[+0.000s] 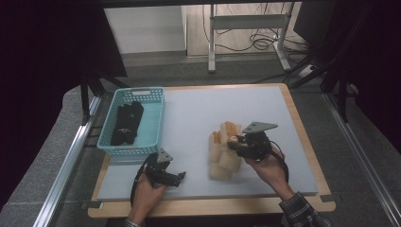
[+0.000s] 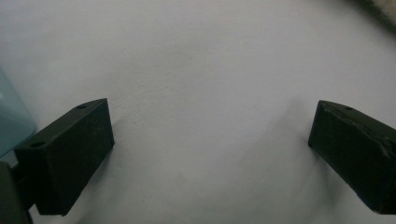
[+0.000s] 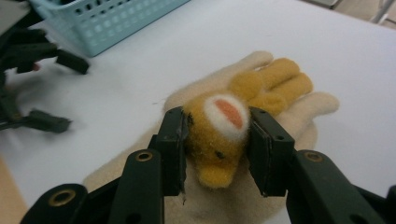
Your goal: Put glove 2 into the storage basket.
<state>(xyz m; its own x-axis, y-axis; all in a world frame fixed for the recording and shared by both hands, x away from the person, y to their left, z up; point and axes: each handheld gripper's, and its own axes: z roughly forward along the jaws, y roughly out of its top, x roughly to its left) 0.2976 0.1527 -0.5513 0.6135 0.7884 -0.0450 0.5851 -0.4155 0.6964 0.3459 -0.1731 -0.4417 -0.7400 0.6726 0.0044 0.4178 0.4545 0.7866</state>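
A cream fuzzy glove with a yellow-orange part lies on the pale mat, right of centre. My right gripper is over it, shut on the yellow part. In the right gripper view the two jaws squeeze the yellow tuft, which has a white and orange oval patch, above the cream glove. My left gripper rests near the front left of the mat, open and holding nothing. In the left gripper view its fingers stand far apart over bare mat.
A teal plastic basket sits at the left of the mat with black cloth items inside. Its corner lies close beside the left gripper. The wooden table edge runs along the front. A desk frame and cables stand beyond.
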